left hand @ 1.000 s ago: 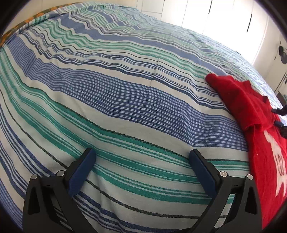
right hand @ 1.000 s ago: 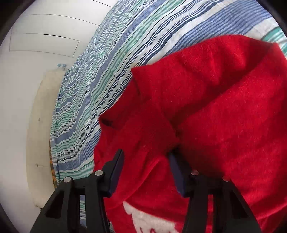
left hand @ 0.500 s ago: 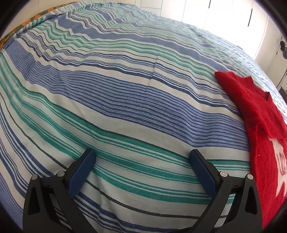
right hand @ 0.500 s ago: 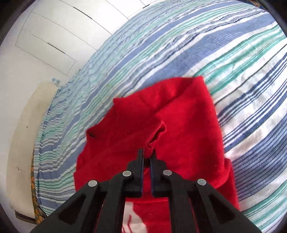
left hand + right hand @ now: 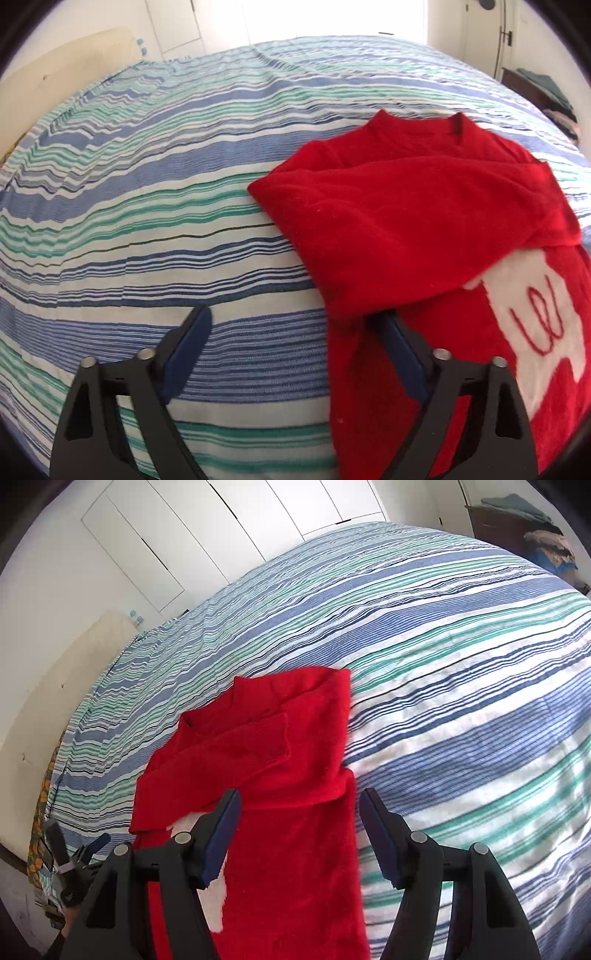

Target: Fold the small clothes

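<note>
A small red sweater (image 5: 417,229) with a white patch (image 5: 535,317) lies on the striped bed cover (image 5: 147,206), both sleeves folded across its front. My left gripper (image 5: 295,339) is open and empty over the sweater's left edge, its right finger above the red cloth. In the right wrist view the sweater (image 5: 280,782) lies below my right gripper (image 5: 301,830), which is open and empty above the sweater's body. The left gripper (image 5: 79,856) shows small at that view's lower left.
The bed cover (image 5: 461,672) spreads wide to the right and beyond the sweater. A cream headboard (image 5: 62,74) and white closet doors (image 5: 221,535) stand behind the bed. A dark cabinet with piled clothes (image 5: 517,520) stands at far right.
My right gripper let go of the sleeve, opened and drew back; the sleeve now lies across the sweater's front. My left gripper swung right, so the sweater is now under its right finger.
</note>
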Motion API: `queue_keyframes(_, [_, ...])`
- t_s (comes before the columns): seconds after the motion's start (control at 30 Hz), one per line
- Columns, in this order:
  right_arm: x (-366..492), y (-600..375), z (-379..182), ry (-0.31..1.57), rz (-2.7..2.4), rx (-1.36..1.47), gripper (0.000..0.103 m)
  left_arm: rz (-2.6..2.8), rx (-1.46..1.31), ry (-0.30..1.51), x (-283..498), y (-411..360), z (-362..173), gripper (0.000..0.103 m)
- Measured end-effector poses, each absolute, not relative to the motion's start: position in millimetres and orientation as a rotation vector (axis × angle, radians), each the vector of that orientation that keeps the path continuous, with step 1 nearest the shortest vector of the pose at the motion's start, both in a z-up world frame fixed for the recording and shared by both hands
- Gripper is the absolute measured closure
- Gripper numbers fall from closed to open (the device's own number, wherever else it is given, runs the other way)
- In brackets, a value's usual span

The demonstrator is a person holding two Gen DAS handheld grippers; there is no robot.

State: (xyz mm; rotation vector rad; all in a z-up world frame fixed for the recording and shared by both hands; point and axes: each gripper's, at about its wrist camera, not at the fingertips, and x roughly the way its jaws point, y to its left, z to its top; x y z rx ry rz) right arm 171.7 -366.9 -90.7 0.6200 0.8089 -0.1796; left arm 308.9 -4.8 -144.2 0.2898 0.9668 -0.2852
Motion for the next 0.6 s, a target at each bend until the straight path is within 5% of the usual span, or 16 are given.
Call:
queue_keyframes(0.03, [161.5,-369.1,-88.8,0.800,-0.180,0.619,0.037,-0.289,0.258,0.983,312.6,0.3,-149.4,0.069])
queue_keyframes(0.07, [153.6,-369.3,-87.6,0.797,-0.184,0.613,0.037,-0.301,0.199,0.996,314.2,8.8,-151.3,0.094])
queue_keyframes(0.33, [112.1,-383.4,-133.8,0.887,-0.283,0.521,0.036,-0.280,0.166,0.969,285.8,25.4,-161.2,0.097])
queue_keyframes(0.43, [103.5,-397.2,-165.1,0.923,-0.305,0.586,0.035,-0.276,0.167,0.971,282.1,29.5,-157.7,0.090])
queue_keyframes(0.6, [98.5,-399.4,-168.0,0.863,-0.263,0.593,0.030,-0.232,0.142,0.998,264.5,58.1,-148.7,0.064])
